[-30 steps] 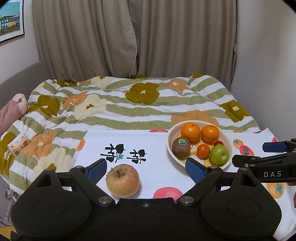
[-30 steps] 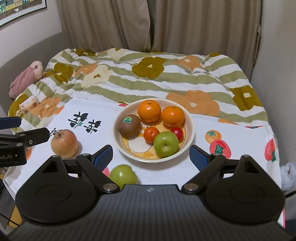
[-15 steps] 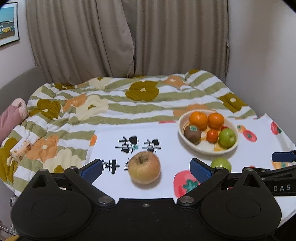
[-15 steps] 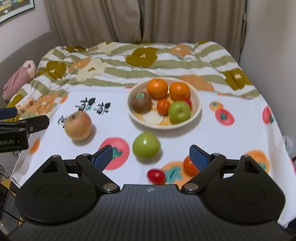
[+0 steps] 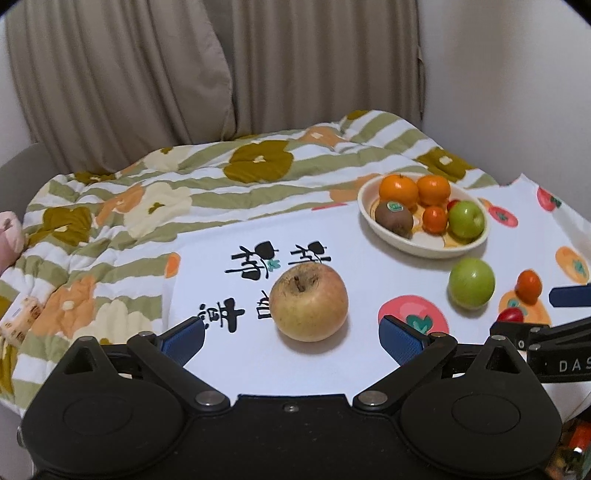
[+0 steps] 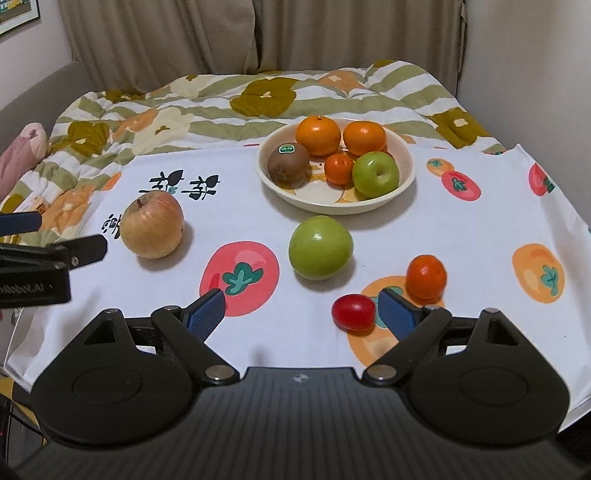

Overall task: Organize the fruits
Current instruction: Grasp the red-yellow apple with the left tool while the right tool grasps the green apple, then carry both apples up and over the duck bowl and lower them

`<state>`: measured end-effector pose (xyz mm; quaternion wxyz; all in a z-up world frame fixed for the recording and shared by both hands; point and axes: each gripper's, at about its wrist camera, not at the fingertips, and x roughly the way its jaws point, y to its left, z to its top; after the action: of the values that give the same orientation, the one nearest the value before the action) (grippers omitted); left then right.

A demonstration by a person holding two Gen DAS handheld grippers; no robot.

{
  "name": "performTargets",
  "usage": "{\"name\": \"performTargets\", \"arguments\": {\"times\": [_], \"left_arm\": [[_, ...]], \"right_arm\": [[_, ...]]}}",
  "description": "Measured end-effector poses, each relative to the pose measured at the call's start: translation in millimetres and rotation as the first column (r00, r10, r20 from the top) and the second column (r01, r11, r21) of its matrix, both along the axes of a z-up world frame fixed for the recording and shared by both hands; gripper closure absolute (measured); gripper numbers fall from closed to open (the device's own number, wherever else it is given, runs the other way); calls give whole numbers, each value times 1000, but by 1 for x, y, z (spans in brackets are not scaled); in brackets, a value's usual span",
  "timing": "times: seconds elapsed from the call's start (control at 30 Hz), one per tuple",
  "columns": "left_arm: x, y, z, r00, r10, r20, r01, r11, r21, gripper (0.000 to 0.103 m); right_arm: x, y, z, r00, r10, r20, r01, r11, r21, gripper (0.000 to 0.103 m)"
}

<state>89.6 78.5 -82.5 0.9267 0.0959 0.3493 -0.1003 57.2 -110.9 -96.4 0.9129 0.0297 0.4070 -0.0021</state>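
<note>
Left wrist: left tongs [image 5: 291, 338] wide, empty | right tongs [image 6: 300, 314] wide, empty

This was a home bedroom. A floral striped quilt [image 6: 266, 96] covered the bed, beige curtains [image 6: 258, 33] hung behind, and a framed picture [image 6: 14, 14] hung on the wall.

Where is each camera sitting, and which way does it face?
Left wrist: on the left gripper, low over the table's left part, facing the yellow apple; the right gripper shows at right.
Right wrist: on the right gripper, facing the green apple and bowl; the left gripper shows at left.
Shared: both apples, bowl.
</note>
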Motion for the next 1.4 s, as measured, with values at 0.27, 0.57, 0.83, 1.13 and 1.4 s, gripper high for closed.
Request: {"name": "performTargets", "arguments": {"times": [0.27,0.57,0.83,1.13,1.4], "left_arm": [[35,1,-27,999,-42,-9,42,999,-15,5],[66,-4,-51,997,-46,-61,44,998,-40,11],[79,-9,-60,992,-61,-113,52,996,-79,24],[81,-7,-60,991,-47,-122,34,994,-107,25],[79,-11,-59,992,-35,-122,25,996,-84,26]], "right_arm": [[22,4,-20,998,-41,39,42,999,-27,0],[40,1,-32,996,-83,35,84,996,-33,0],[49,0,-38,997,-74,30,75,997,-24,0],[63,-4,-44,997,-71,15,71,997,-24,2],[72,-2,-46,999,-52,0,52,998,-26,7]]}}
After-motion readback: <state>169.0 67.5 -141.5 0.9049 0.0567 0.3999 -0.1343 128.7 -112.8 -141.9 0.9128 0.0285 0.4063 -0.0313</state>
